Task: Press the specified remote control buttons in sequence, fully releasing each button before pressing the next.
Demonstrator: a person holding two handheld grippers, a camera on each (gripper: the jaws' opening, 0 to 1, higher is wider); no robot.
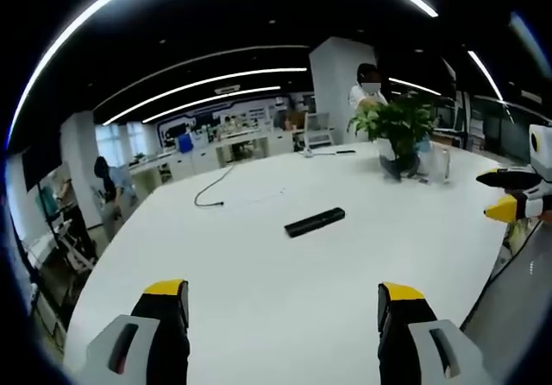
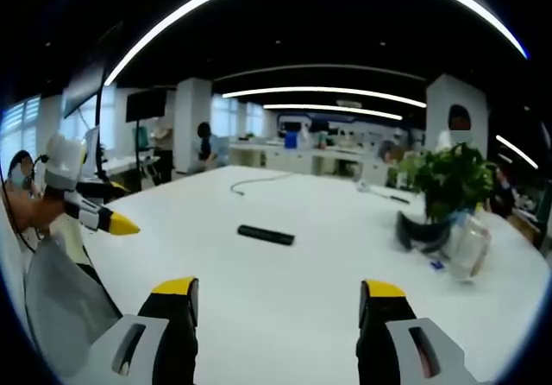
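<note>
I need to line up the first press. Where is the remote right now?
The remote lies flat mid-table, ahead of both open grippers, a cable beyond it and a potted plant farther off.

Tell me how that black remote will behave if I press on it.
The remote lies flat on the smooth white table, so it probably won't tip or roll. It looks slim and rigid, likely light, so an off-centre press may make it slide or pivot.
</note>
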